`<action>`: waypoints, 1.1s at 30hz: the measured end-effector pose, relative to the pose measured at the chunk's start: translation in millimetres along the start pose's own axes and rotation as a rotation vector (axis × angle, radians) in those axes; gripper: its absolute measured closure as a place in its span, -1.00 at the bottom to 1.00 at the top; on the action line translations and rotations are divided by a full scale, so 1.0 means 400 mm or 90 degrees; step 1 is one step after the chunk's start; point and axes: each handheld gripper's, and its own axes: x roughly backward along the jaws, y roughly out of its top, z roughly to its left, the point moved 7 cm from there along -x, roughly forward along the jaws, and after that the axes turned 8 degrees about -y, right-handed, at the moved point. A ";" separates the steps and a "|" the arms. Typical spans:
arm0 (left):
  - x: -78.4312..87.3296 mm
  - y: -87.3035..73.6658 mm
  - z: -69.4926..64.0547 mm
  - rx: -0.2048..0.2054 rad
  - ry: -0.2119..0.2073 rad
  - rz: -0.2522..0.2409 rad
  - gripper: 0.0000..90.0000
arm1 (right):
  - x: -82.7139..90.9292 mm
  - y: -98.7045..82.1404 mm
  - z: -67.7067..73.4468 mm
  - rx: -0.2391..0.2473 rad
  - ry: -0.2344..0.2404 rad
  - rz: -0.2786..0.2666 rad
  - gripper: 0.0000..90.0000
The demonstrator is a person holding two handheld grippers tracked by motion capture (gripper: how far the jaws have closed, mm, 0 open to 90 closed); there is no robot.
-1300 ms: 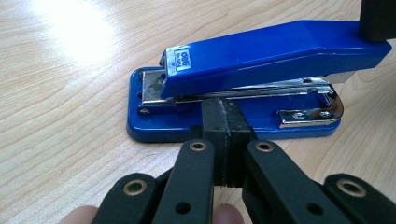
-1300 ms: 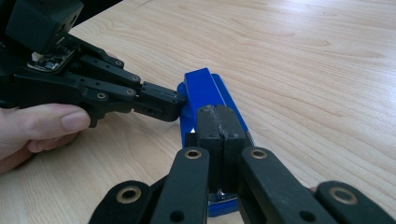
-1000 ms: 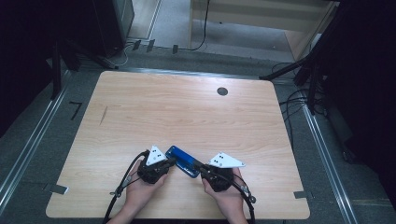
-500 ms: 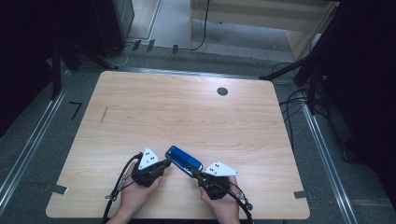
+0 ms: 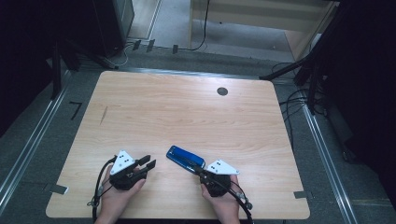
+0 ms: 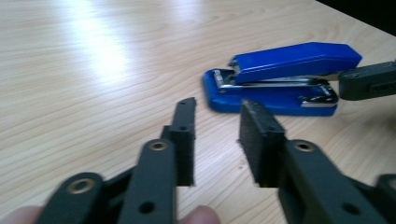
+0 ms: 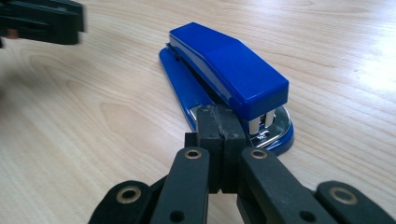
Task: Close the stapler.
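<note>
Spanning mid-frame, pale wooden table, grey floor around. Blue stapler low centre; left gripper just opening, nothing between; right gripper shut, at stapler's end. Upper tabletop bare.

no readable text, labels or signs

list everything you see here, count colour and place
stapler: one, blue, near edge of the table, between the two claws
table: one, light wood, centre of the high view
cable port: one, dark round, far right part of the tabletop
left claw: one, black, left of the stapler, jaws have just been opening, nothing between them
right claw: one, black, jaws shut, tips at the stapler's front end
hands: two, at the near edge, holding the claws
</note>
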 end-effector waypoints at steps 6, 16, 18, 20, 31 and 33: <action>0.062 -0.007 0.050 0.038 0.028 -0.031 0.12 | -0.015 0.000 -0.027 -0.003 -0.017 0.006 1.00; 0.172 -0.029 0.121 0.056 0.085 -0.065 -0.21 | -0.028 0.016 -0.061 -0.008 -0.028 0.007 1.00; 0.192 -0.042 0.138 0.062 0.094 -0.063 -0.27 | -0.031 0.020 -0.069 -0.012 -0.030 0.007 1.00; 0.219 -0.060 0.161 0.065 0.115 -0.058 -0.35 | -0.037 0.025 -0.080 -0.012 -0.035 0.006 1.00; 0.267 -0.077 0.215 0.094 0.163 -0.065 -0.58 | -0.058 0.045 -0.109 -0.011 -0.042 0.003 1.00; 0.268 -0.079 0.218 0.095 0.166 -0.062 -0.60 | -0.062 0.049 -0.110 -0.010 -0.042 0.004 1.00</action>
